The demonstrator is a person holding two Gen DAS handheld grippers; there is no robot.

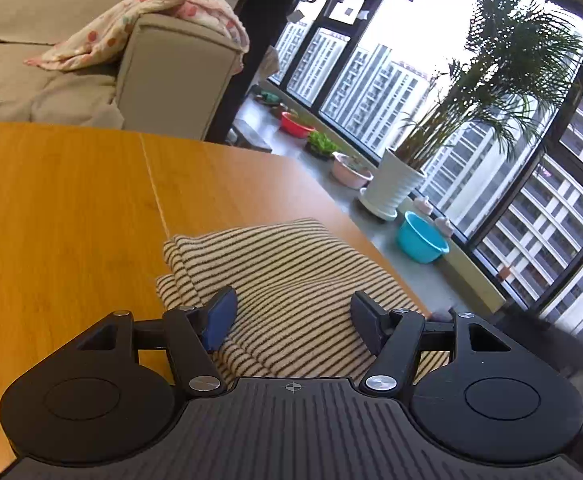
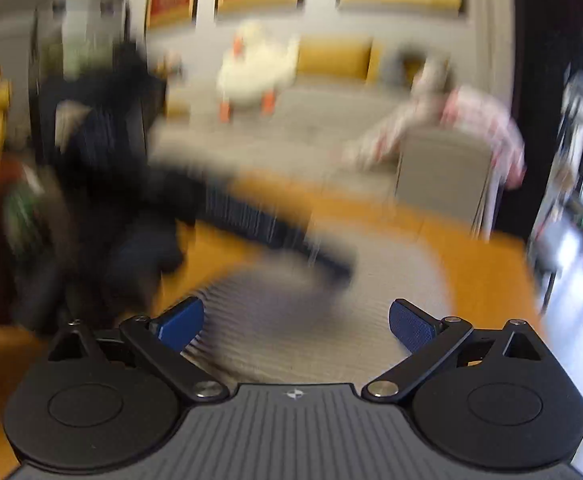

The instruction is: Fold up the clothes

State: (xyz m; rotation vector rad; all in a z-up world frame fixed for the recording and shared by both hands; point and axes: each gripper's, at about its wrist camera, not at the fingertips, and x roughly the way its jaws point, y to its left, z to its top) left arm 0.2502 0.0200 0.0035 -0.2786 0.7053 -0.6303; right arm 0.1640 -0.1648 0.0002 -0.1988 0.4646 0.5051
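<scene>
A folded beige garment with dark stripes (image 1: 287,276) lies on the wooden table (image 1: 63,220) near its right edge. My left gripper (image 1: 293,314) is open just above it, one finger on each side of a fold, holding nothing. The right wrist view is badly blurred by motion. There the striped garment (image 2: 291,332) lies under my right gripper (image 2: 295,324), which is open and empty. A dark shape, the left gripper and the arm holding it (image 2: 139,184), reaches across the table from the left.
A beige sofa (image 1: 179,68) with a pink-dotted blanket (image 1: 139,20) stands beyond the table. Right of the table a window ledge holds a white potted palm (image 1: 395,184), a blue basin (image 1: 419,240) and other bowls. A plush duck (image 2: 255,68) sits on the sofa.
</scene>
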